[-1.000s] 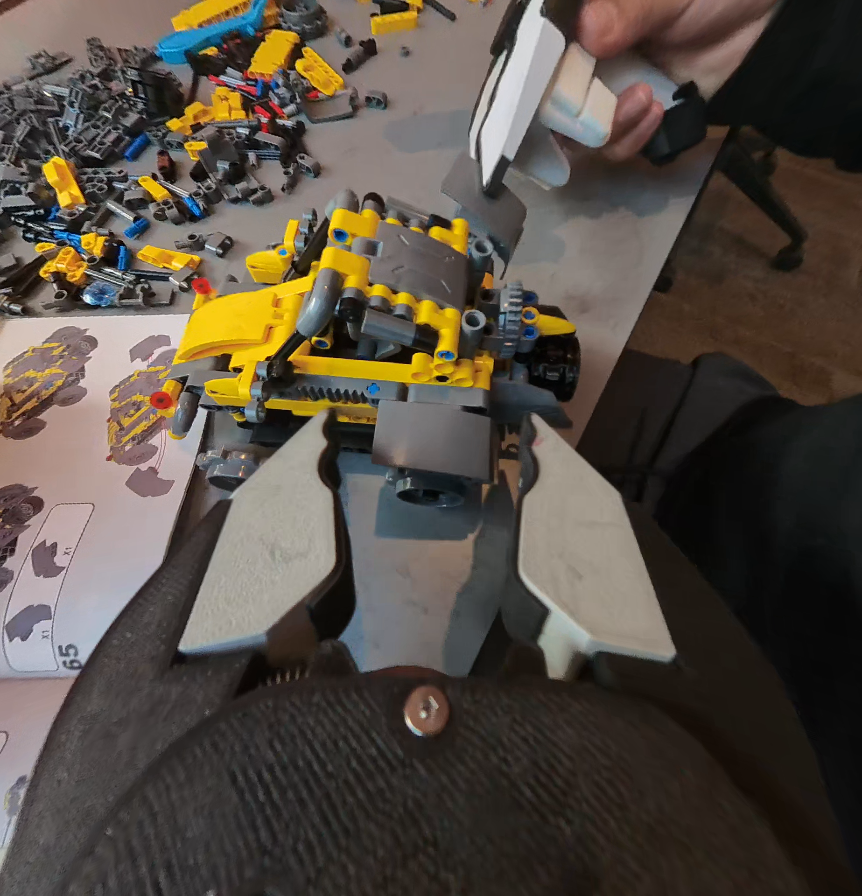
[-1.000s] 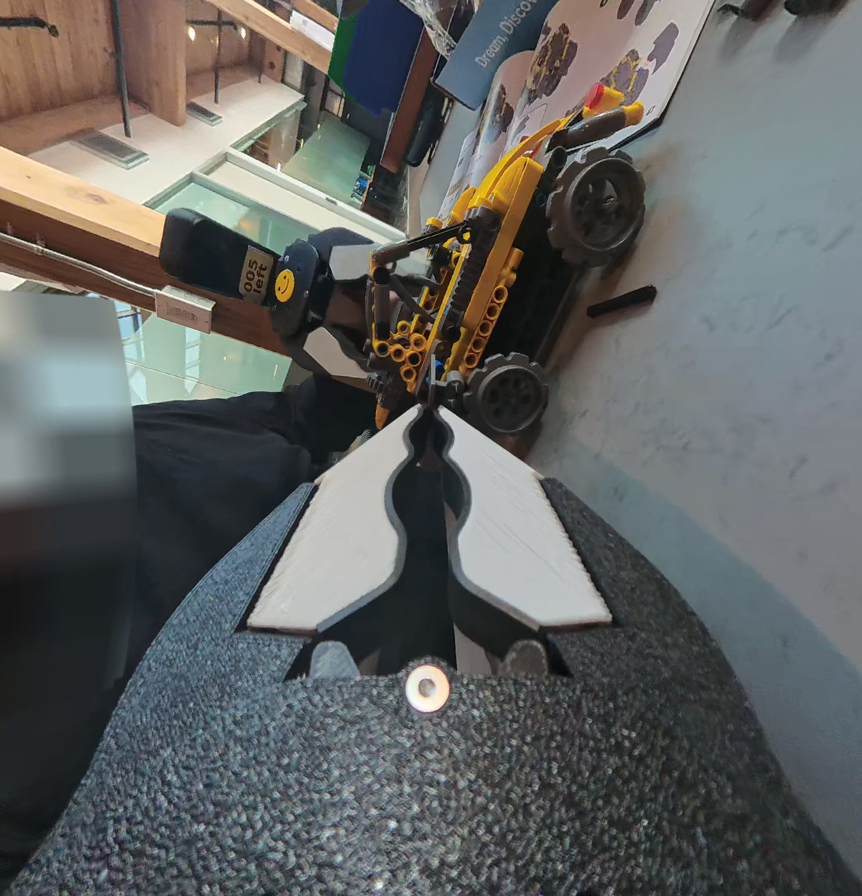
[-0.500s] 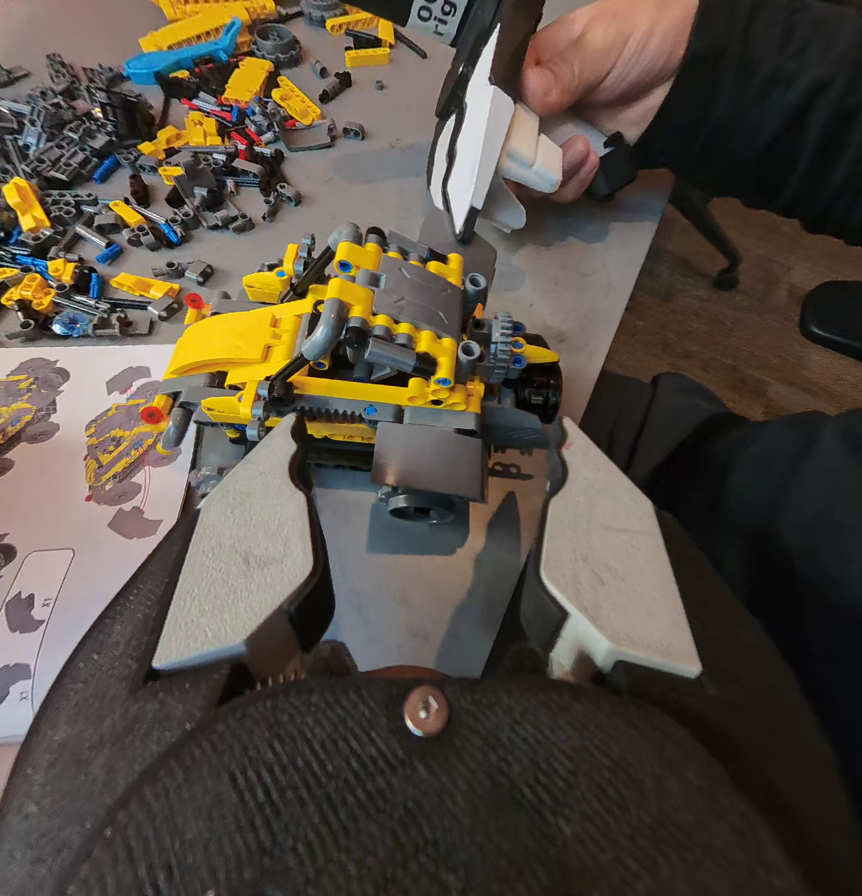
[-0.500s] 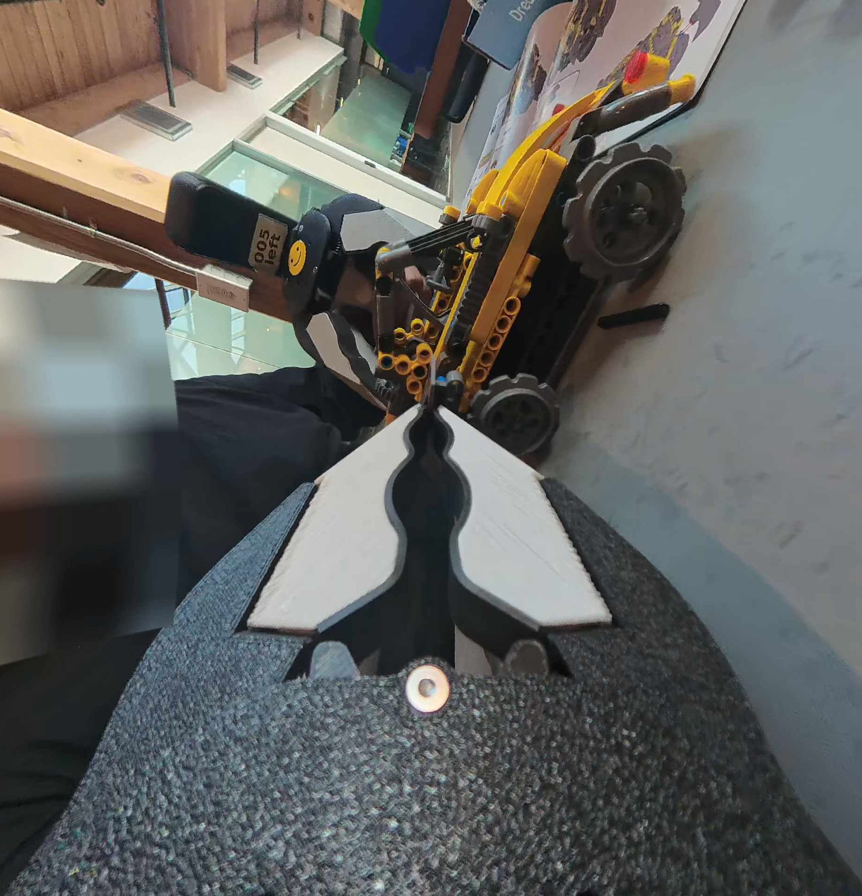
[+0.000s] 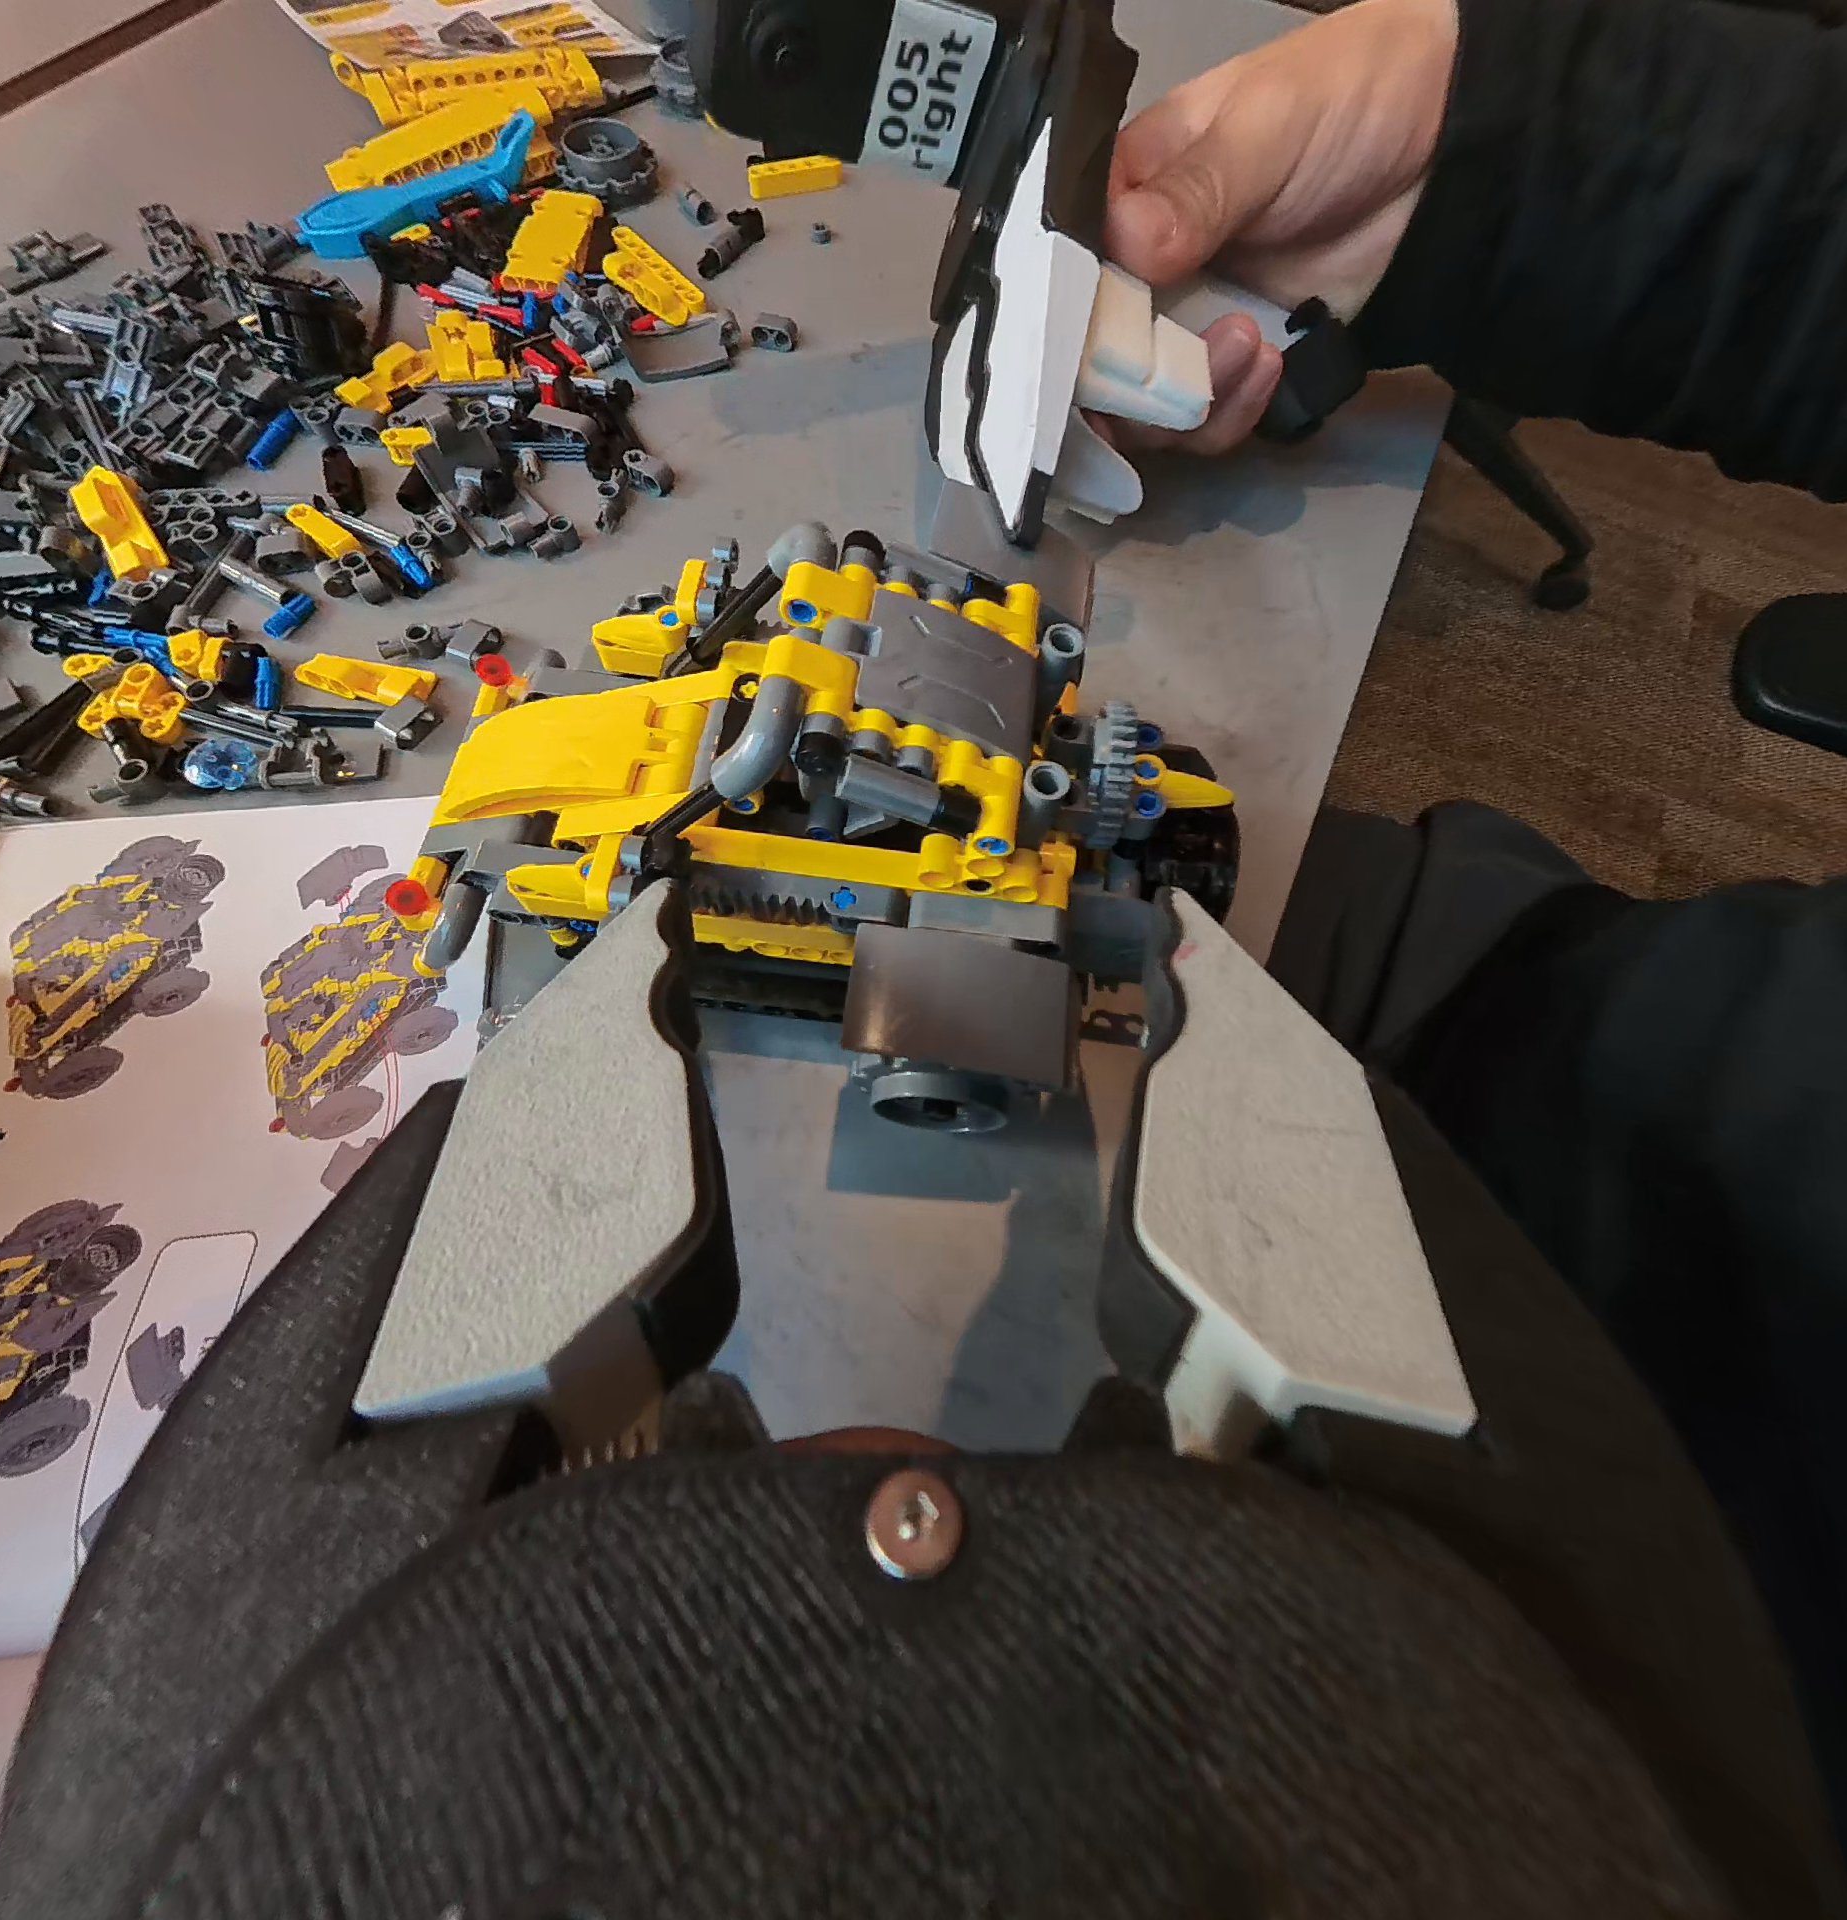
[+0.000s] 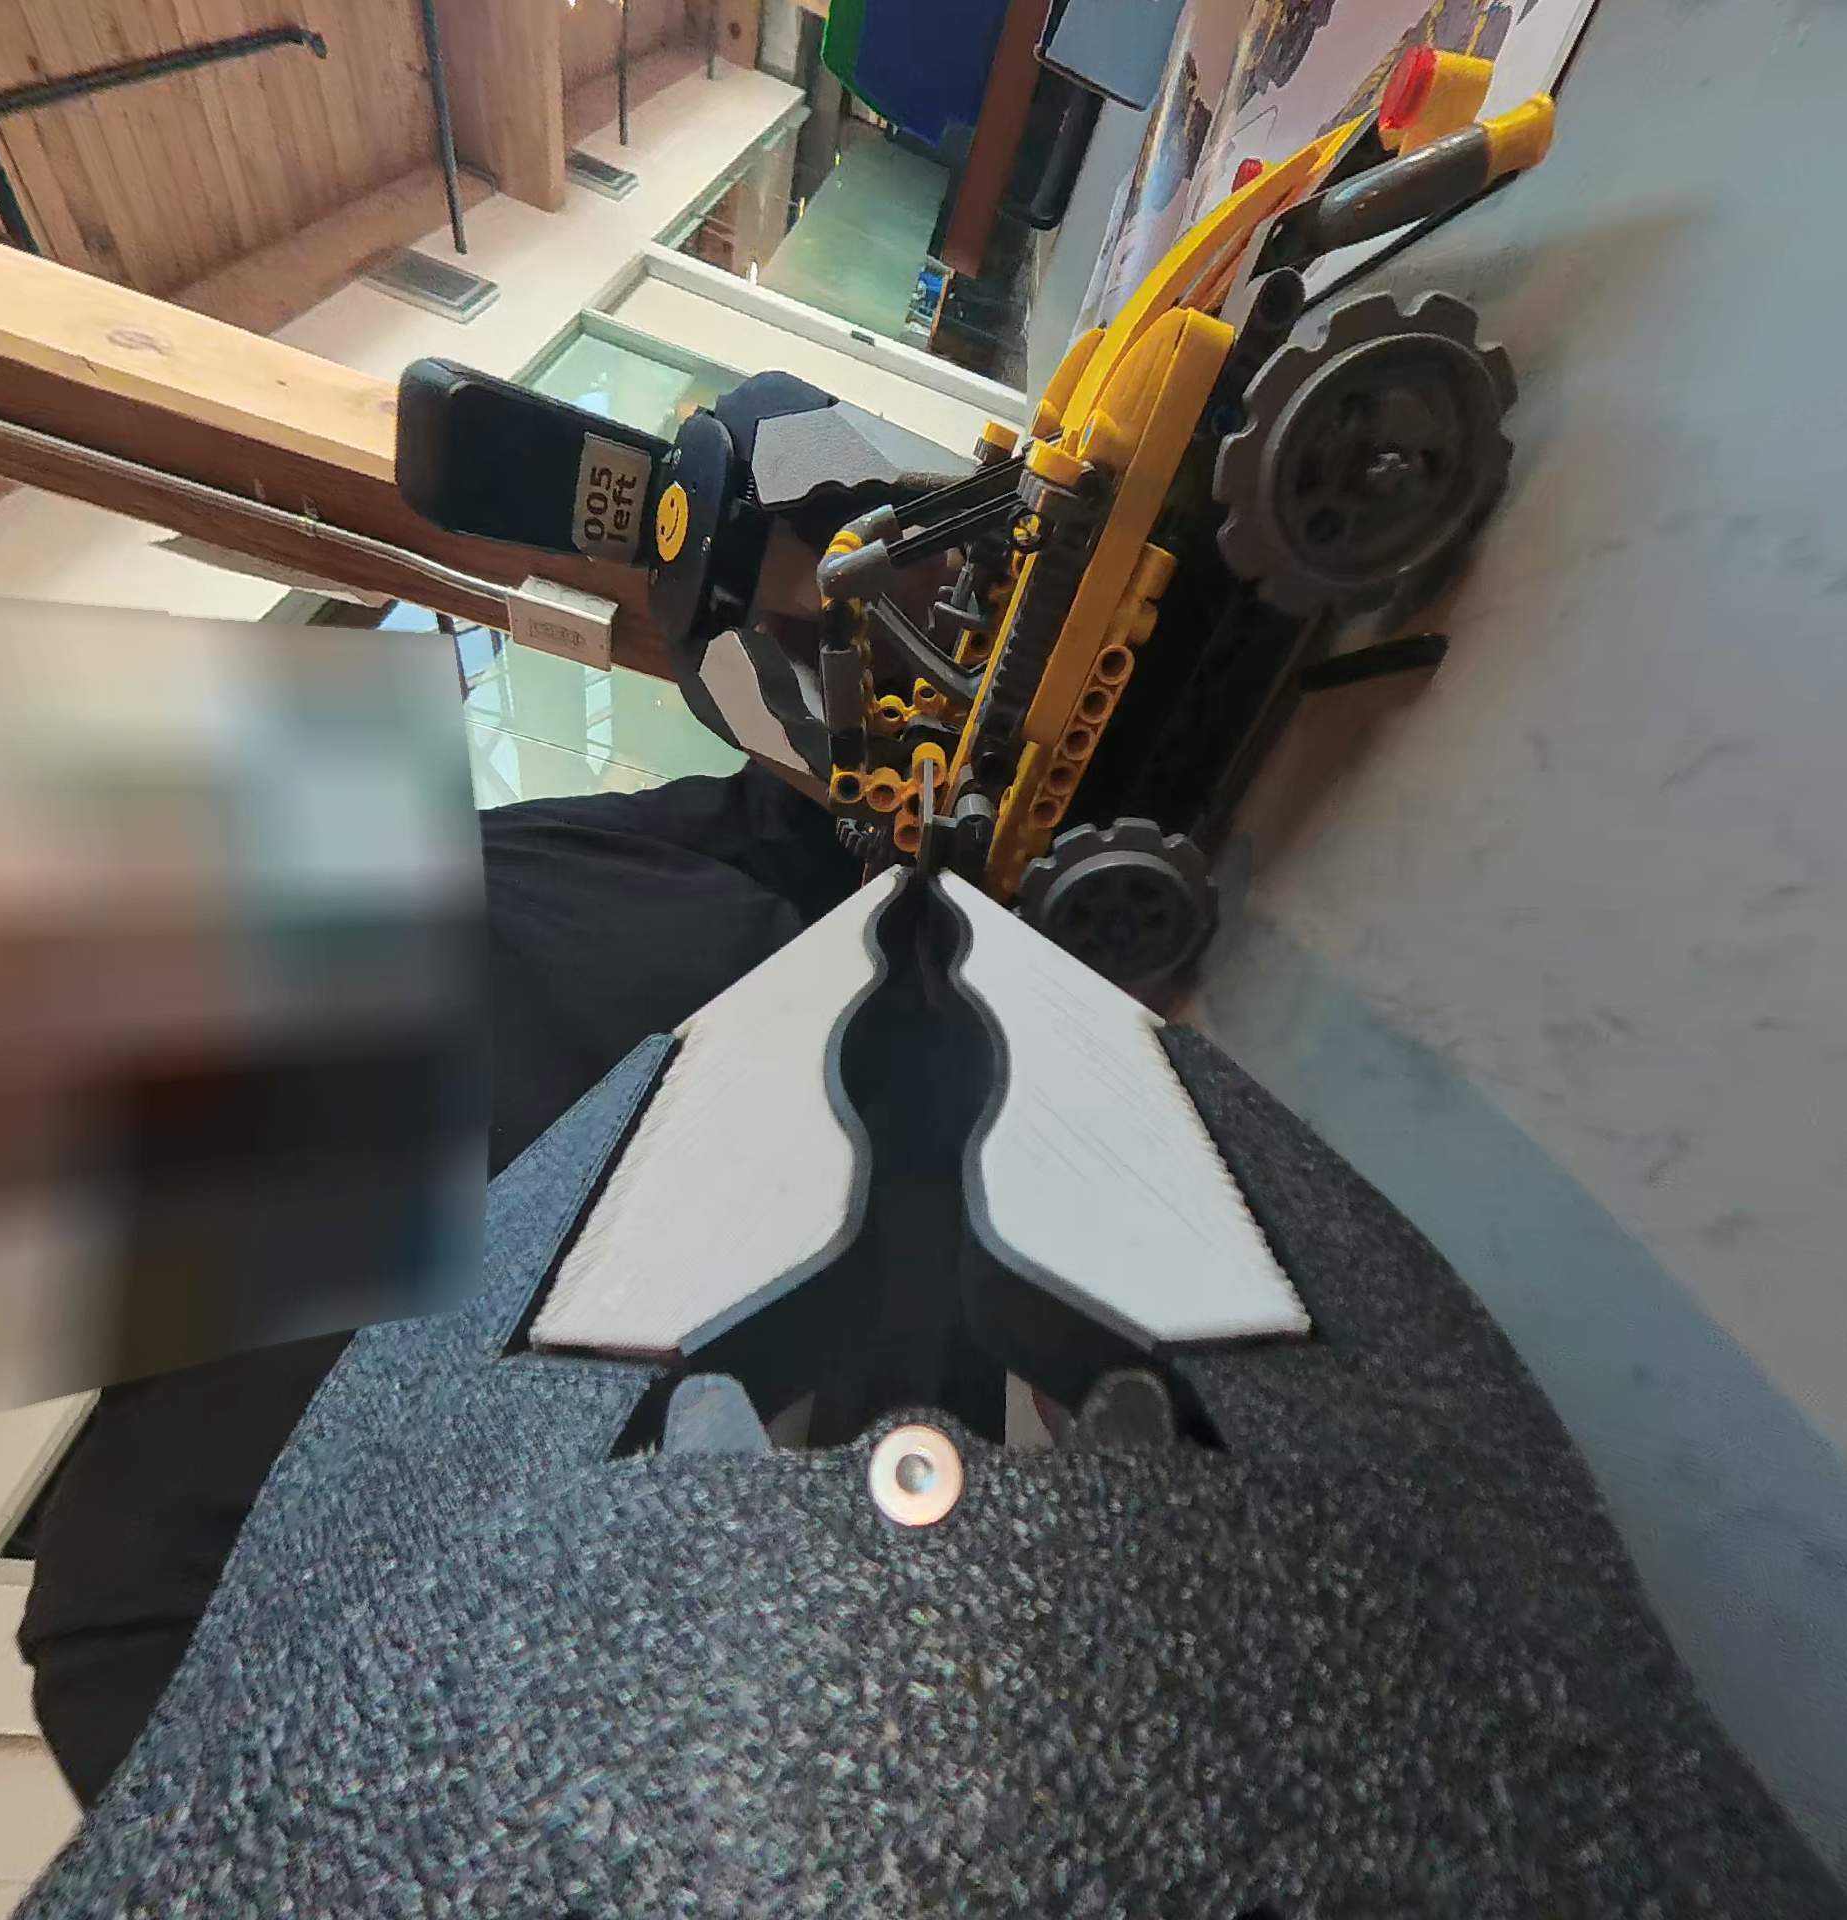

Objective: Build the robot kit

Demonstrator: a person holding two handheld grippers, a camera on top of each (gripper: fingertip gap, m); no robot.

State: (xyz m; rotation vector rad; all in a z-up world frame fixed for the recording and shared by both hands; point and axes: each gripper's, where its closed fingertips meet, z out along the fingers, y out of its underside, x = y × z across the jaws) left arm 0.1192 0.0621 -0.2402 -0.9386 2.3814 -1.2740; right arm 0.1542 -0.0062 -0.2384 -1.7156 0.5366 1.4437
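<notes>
A yellow and grey toy brick vehicle (image 5: 846,769) stands on the grey table (image 5: 877,426). My left gripper (image 5: 914,902) is open, its fingertips on either side of the vehicle's near flank, where a grey panel (image 5: 955,1013) hangs over a wheel. My right gripper (image 5: 1018,525), held by a hand, is shut on a flat grey panel (image 5: 1059,582) at the vehicle's far side. In the right wrist view the right gripper (image 6: 919,883) pinches that panel (image 6: 931,831) edge-on against the vehicle (image 6: 1106,623). The left gripper (image 6: 732,582) shows behind the vehicle.
A heap of loose grey, yellow, black and blue pieces (image 5: 275,416) covers the table's far left. An open instruction booklet (image 5: 202,1039) lies at the left. The table's edge runs along the right, with a dark-clothed lap (image 5: 1625,1143) and a chair base (image 5: 1521,499) beyond. A small black pin (image 6: 1376,660) lies by the wheels. Left tips to right tips: about 9 centimeters.
My left gripper has opened a little wider around the vehicle's near side. My right gripper keeps the grey panel at the far side and has come a little closer to the vehicle.
</notes>
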